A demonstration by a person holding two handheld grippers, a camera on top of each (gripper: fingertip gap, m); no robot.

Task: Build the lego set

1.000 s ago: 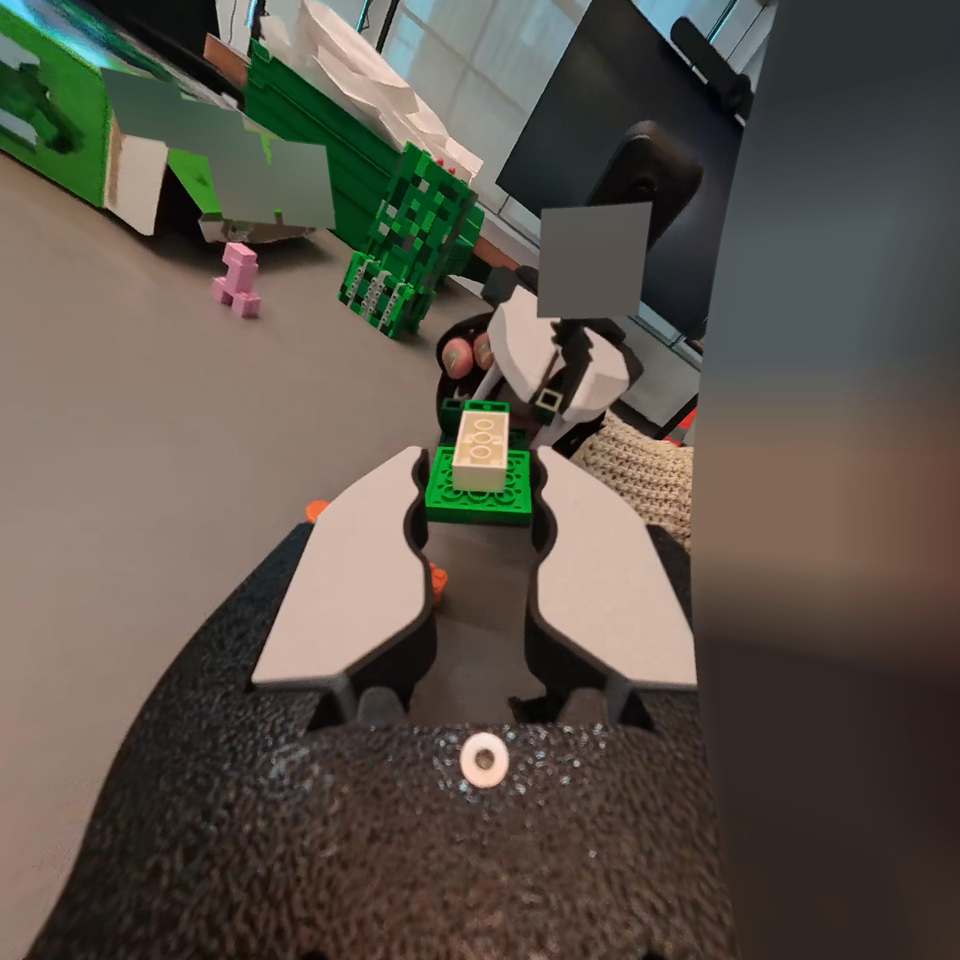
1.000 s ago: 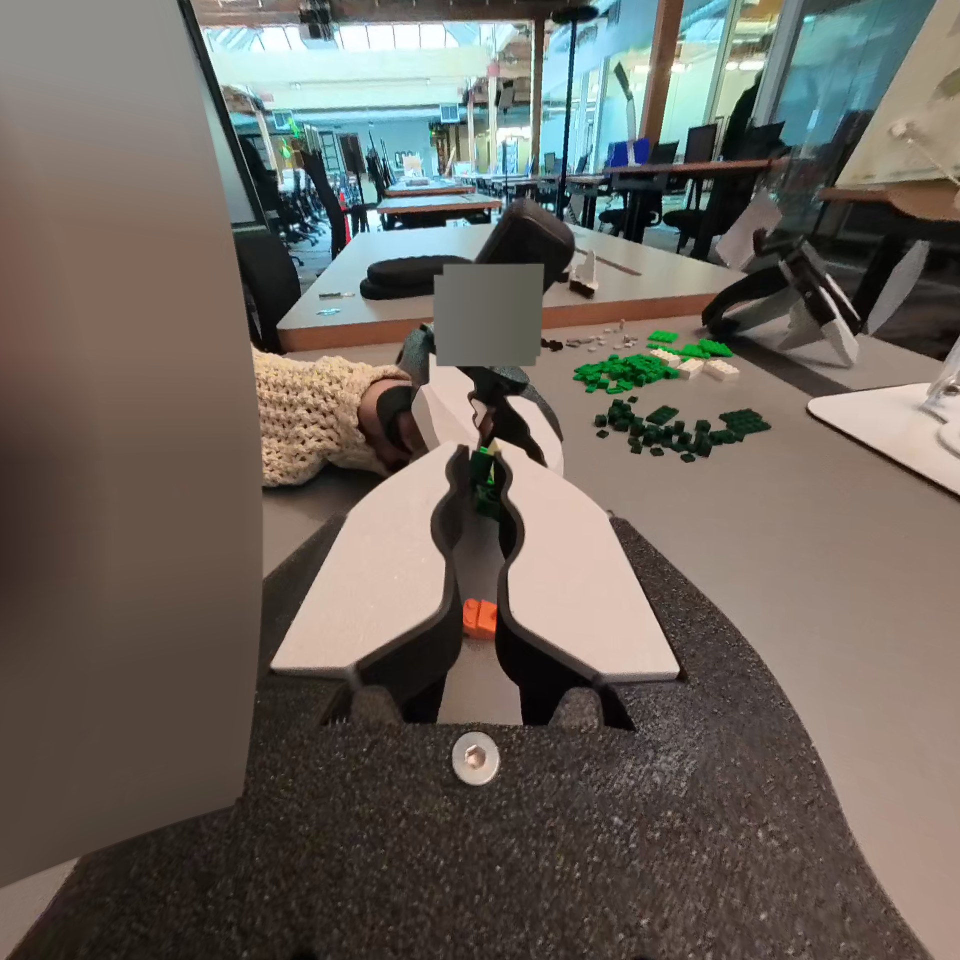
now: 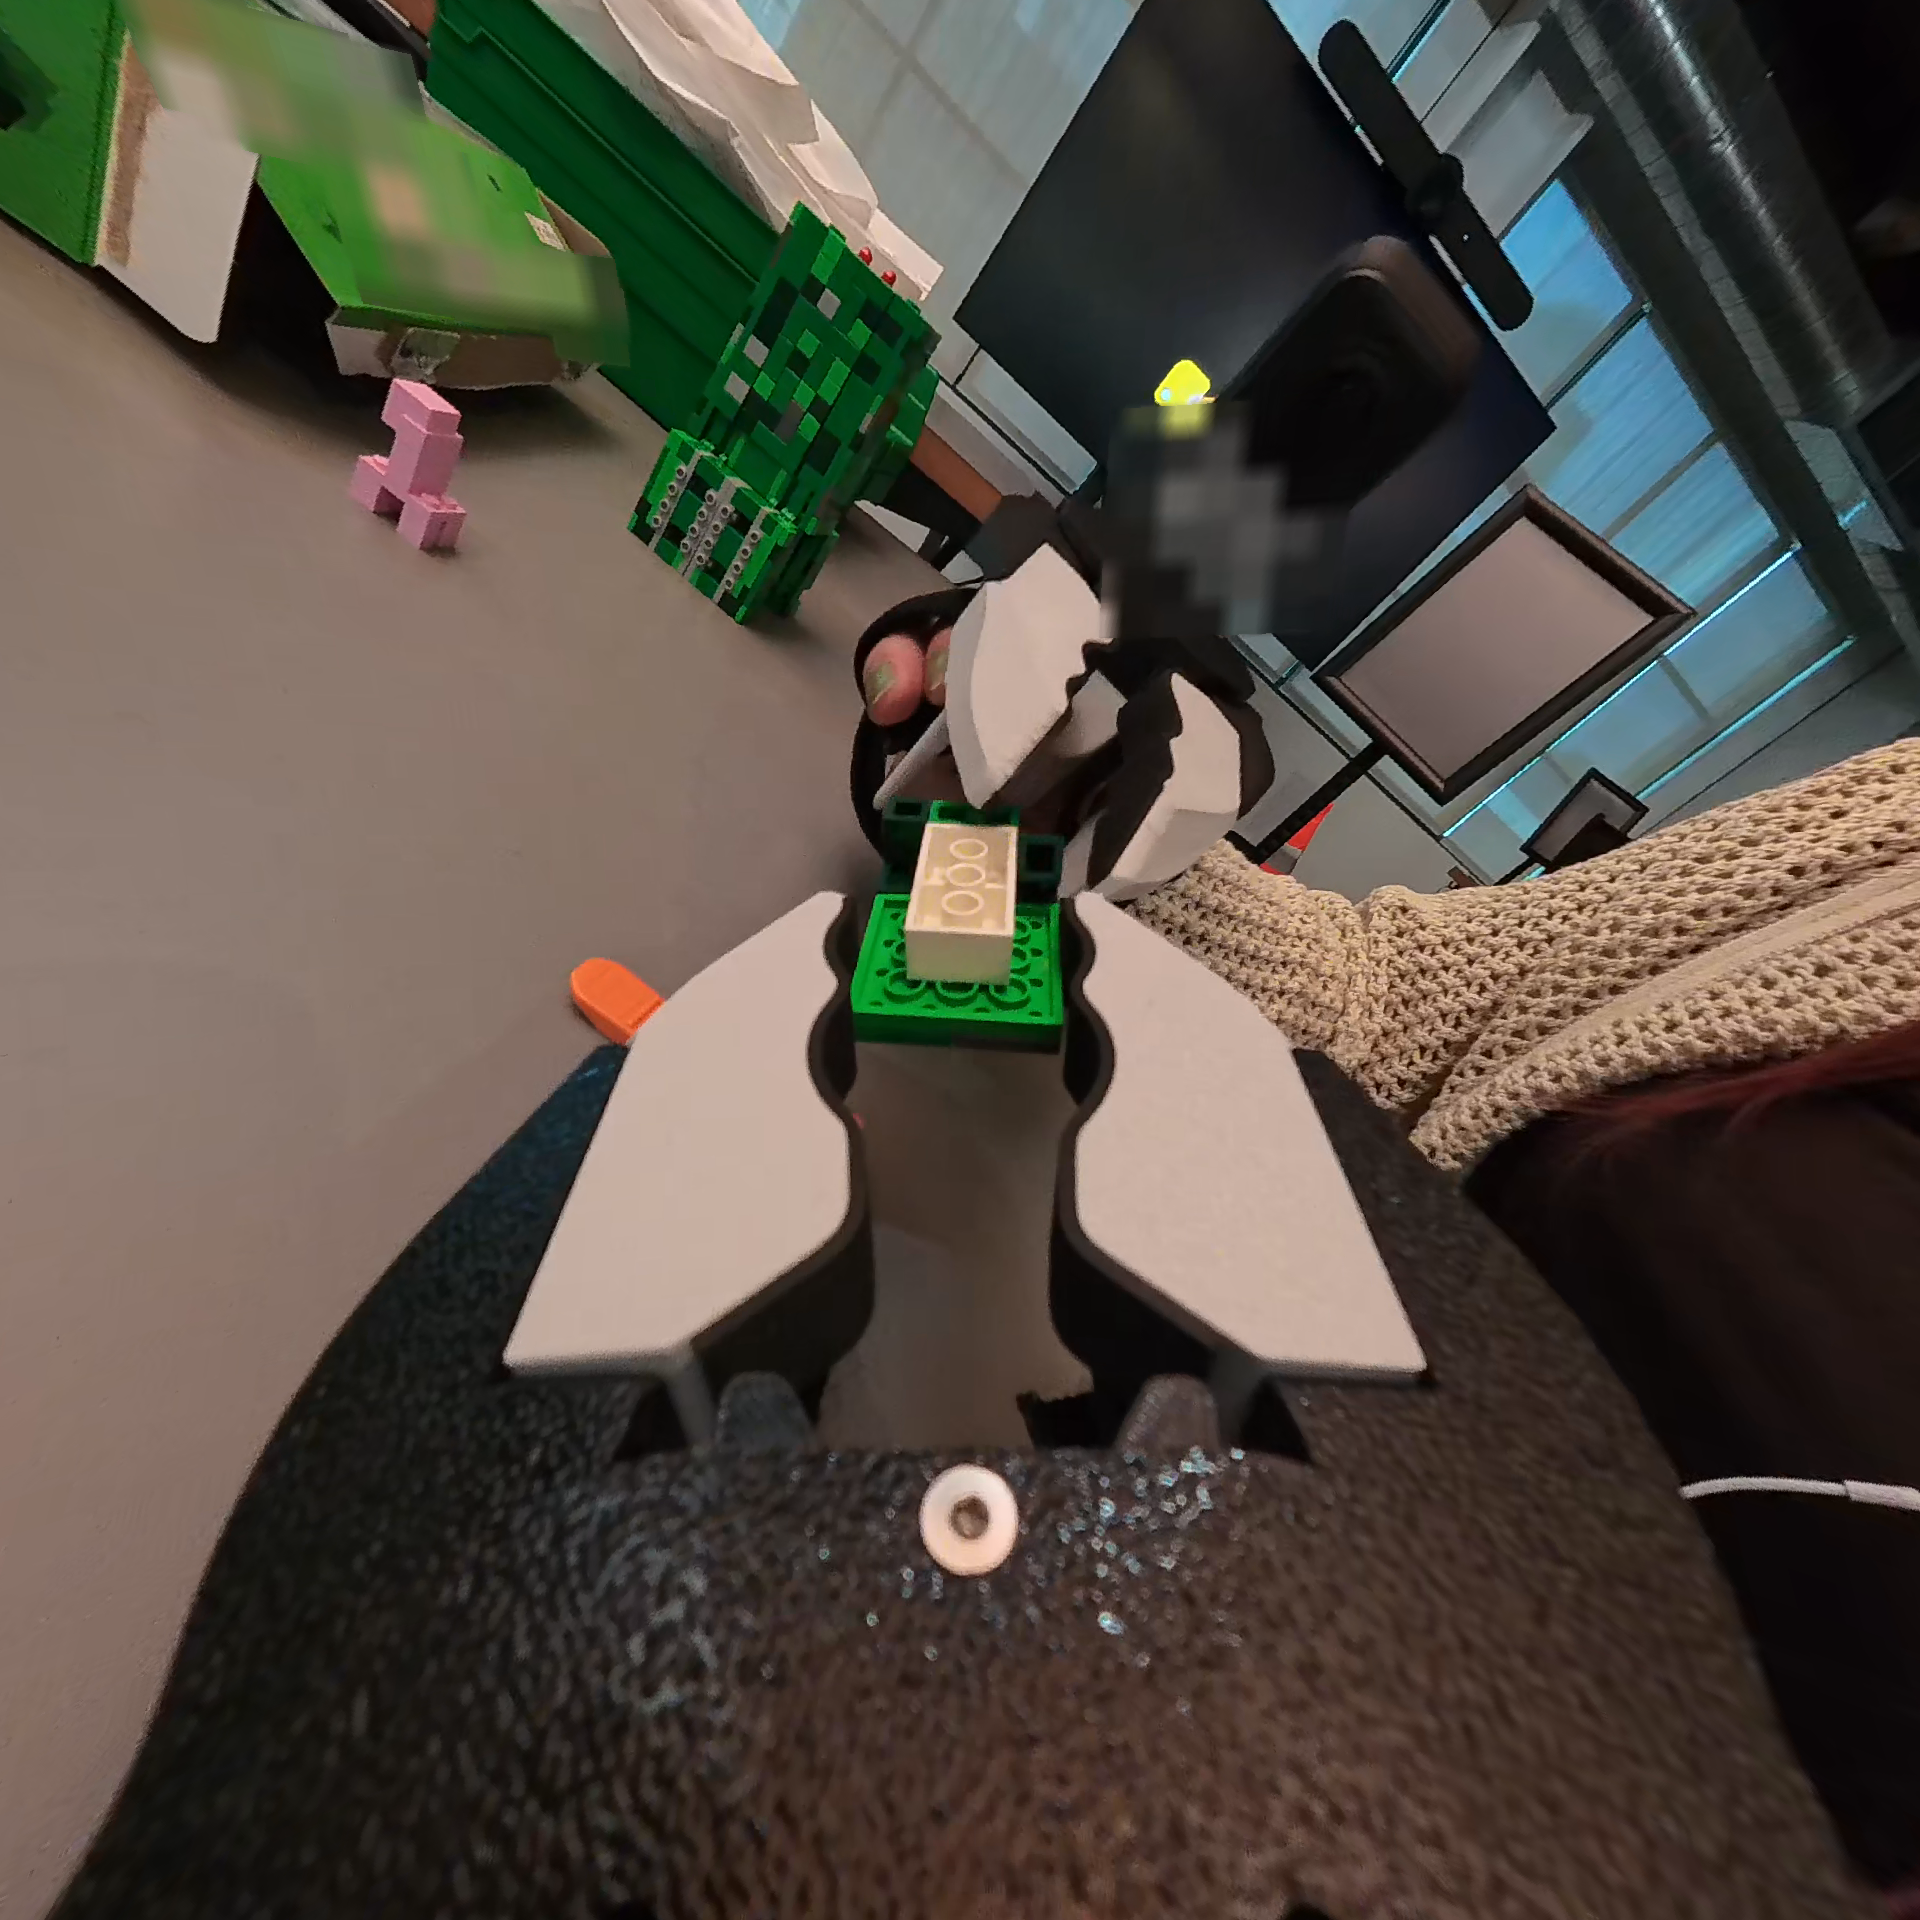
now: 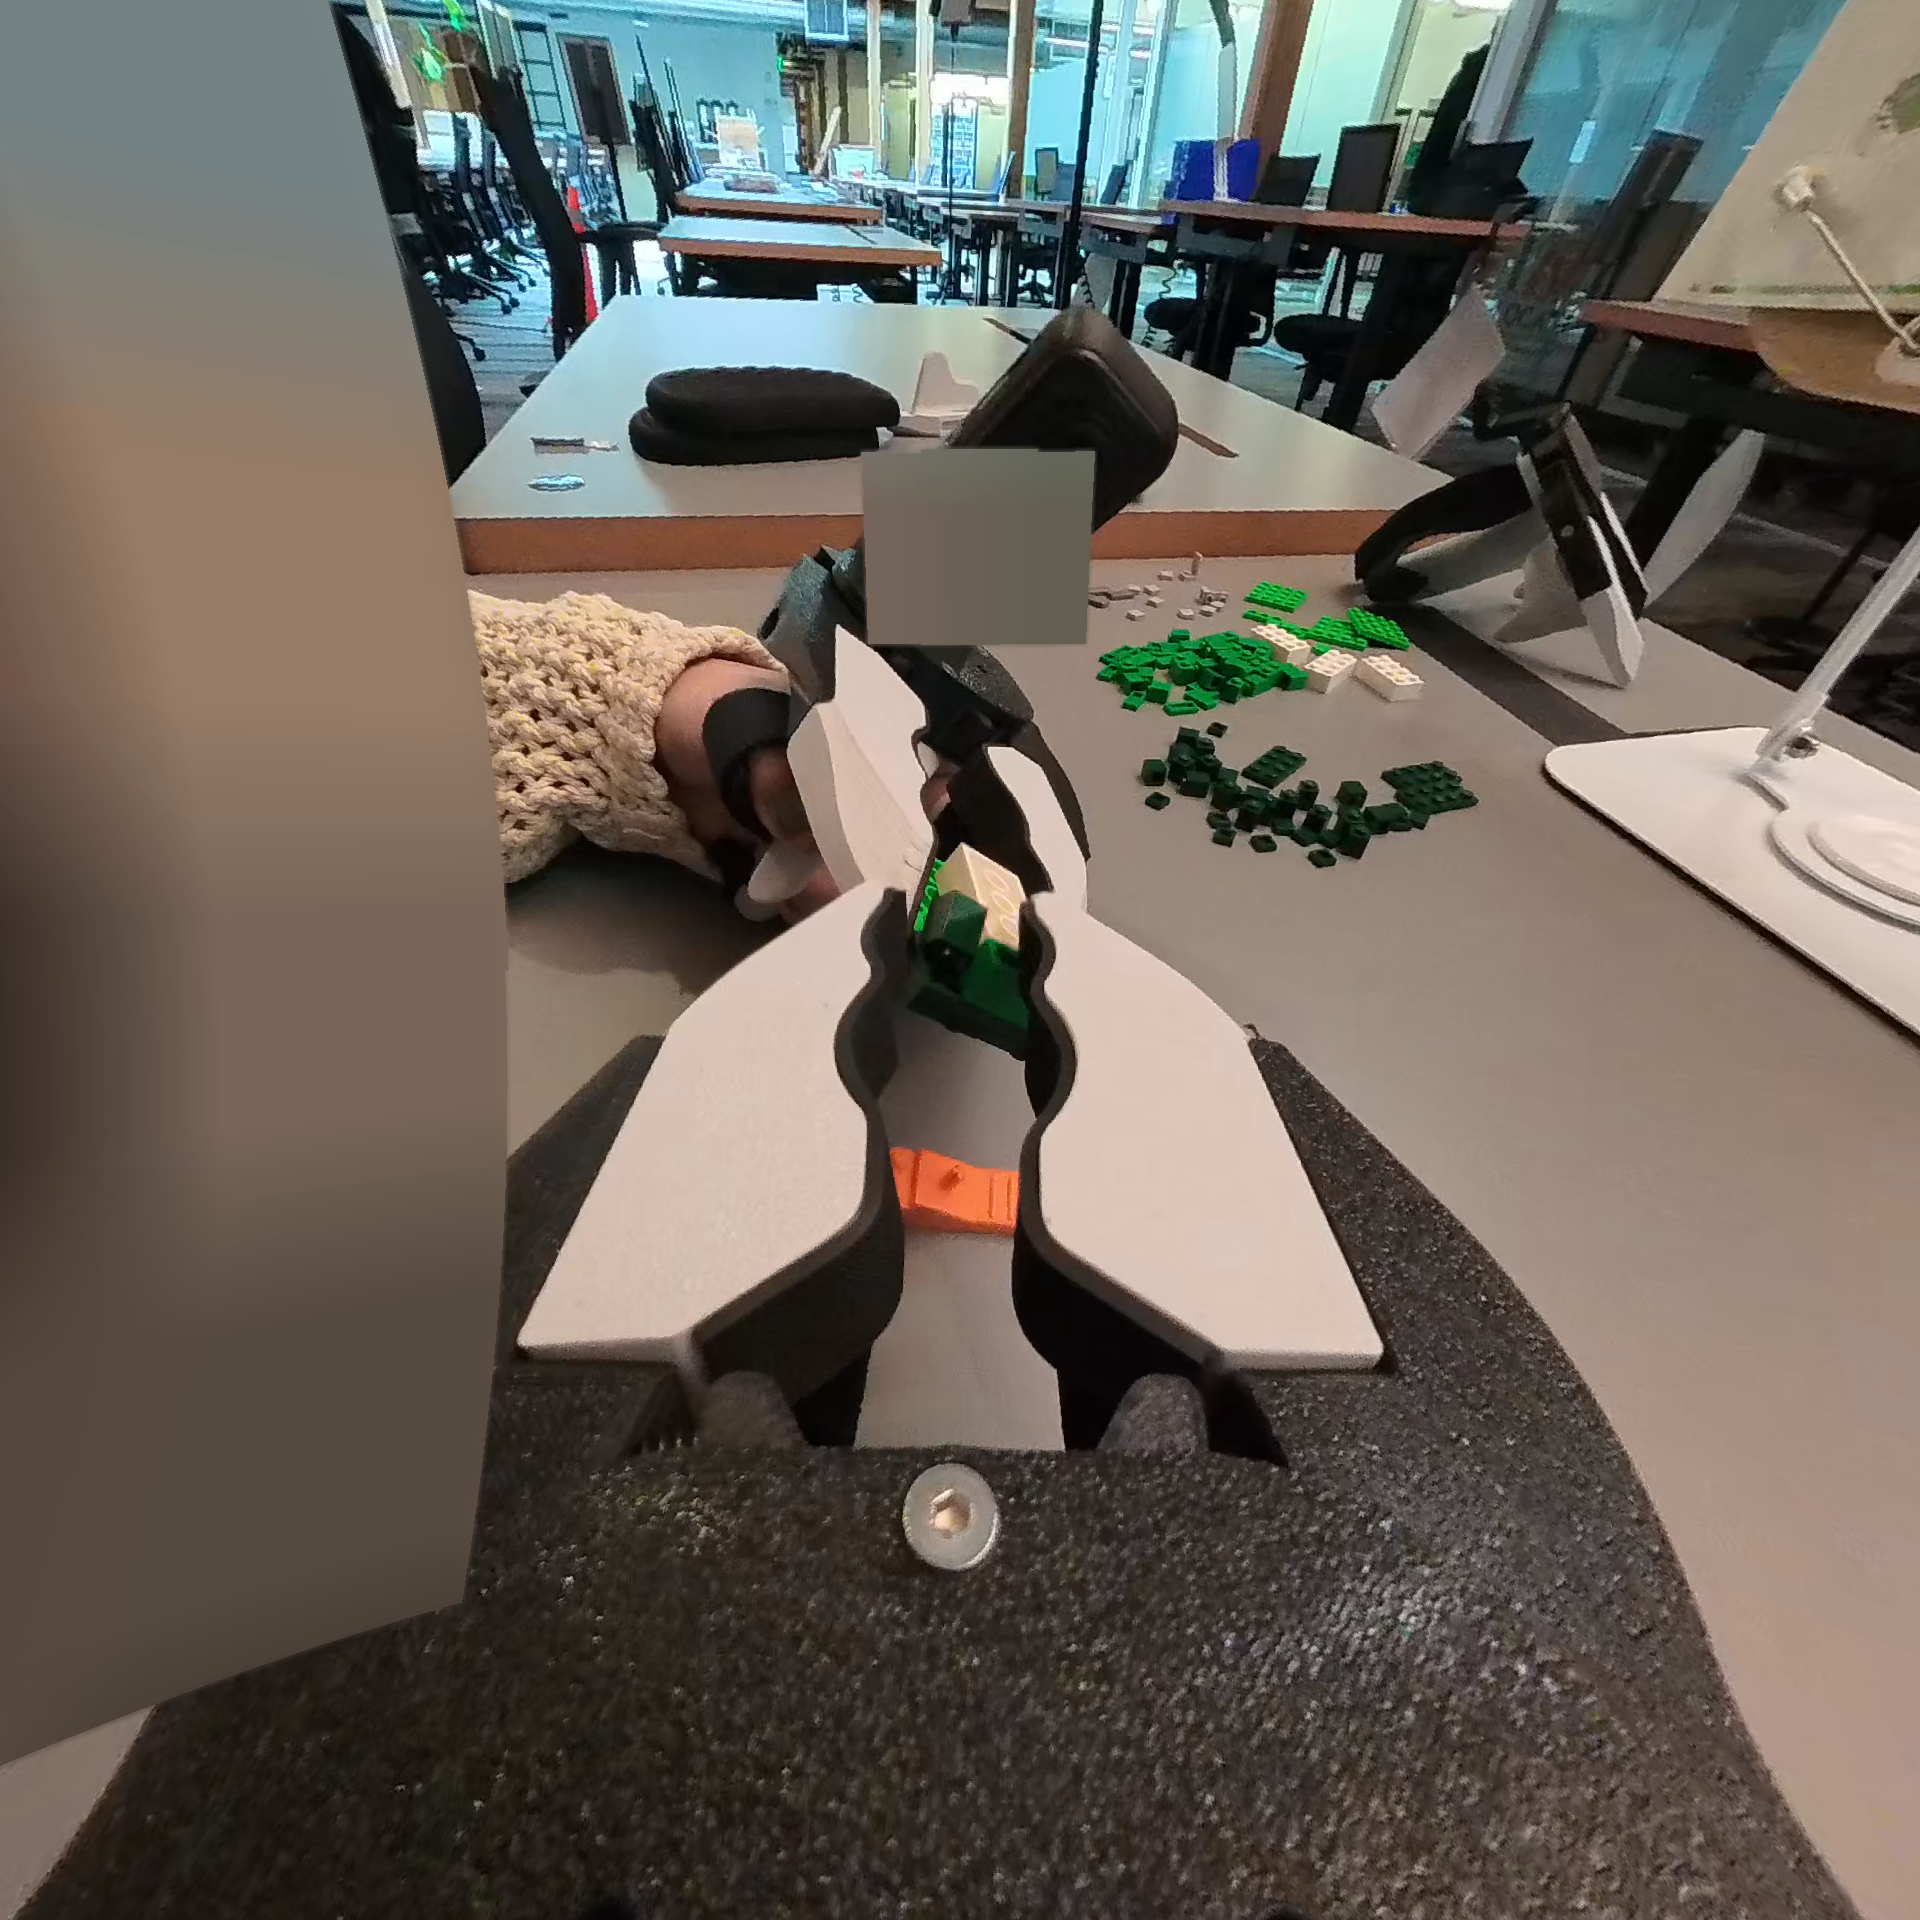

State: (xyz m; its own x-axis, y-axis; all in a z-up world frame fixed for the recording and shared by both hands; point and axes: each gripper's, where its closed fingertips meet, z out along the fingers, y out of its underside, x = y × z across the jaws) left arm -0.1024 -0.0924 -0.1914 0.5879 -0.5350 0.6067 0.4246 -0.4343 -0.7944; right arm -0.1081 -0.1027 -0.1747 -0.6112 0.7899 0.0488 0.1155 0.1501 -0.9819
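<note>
Over grey table (image 4: 1455, 1039), both grippers clamped on green-and-white assembly (image 3: 961, 935): uneven squeeze could pop white brick (image 3: 961, 899) loose.

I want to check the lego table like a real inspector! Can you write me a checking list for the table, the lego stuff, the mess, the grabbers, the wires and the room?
Surface: grey table, bare in the middle.
Job's things: small assembly, a white brick on a bright green plate with dark green bricks; loose piles of bright green bricks and dark green bricks; white bricks.
Clutter: orange tool, pink figure, finished green figure, green boxes.
Grippers: left gripper and right gripper both clamp the small assembly.
Cables: nothing seen.
Surroundings: open office with desks and chairs.
</note>
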